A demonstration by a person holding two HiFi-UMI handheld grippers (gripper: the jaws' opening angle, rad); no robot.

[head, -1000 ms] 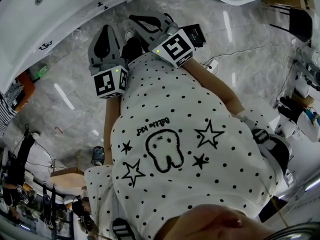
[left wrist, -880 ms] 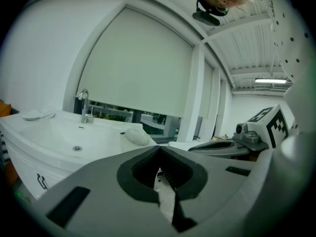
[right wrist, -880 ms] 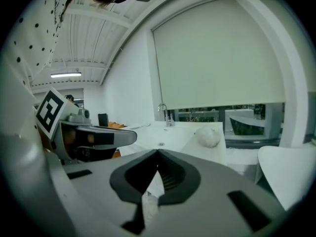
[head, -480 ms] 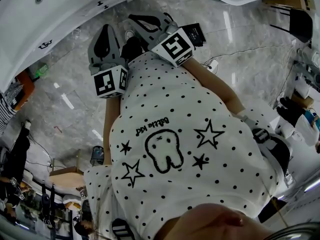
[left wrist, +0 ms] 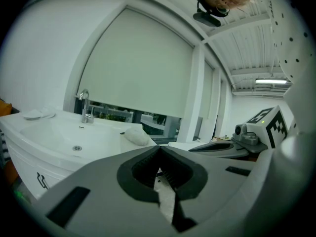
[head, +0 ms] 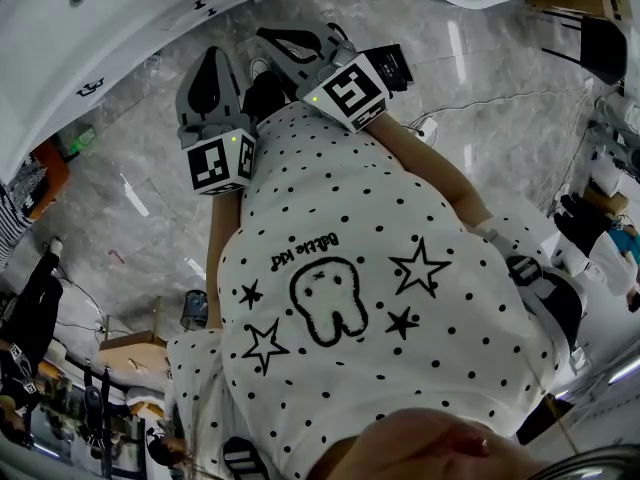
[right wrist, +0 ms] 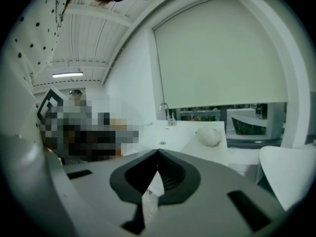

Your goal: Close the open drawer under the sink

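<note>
Looking down from my head, I see my dotted shirt and both tongs held close against my chest above the marble floor. The left tongs point up the picture. The right tongs lie just beside them, angled leftward. Only this view shows the pair from above. It also shows the sink as a white block in the upper left corner. The drawer front runs below its rim and carries a small dark handle. The drawer is well apart from both tongs, and I cannot tell from any view how far it stands out.

The left gripper view gives what my head misses. It shows the sink's bowl from the side, the tap at its back, a white lump near the counter's edge and a big pale blind behind. The drawer front sits low at the left, under the bowl, and the right tongs show at the right edge.

The right gripper view has the same sink farther off, with tap and lump. It alone shows a white basin at its right edge and a ceiling light.

Both tongs are clenched. In each gripper view the grey jaws meet at their tips with nothing between them. Neither pair touches the sink or the drawer.
</note>
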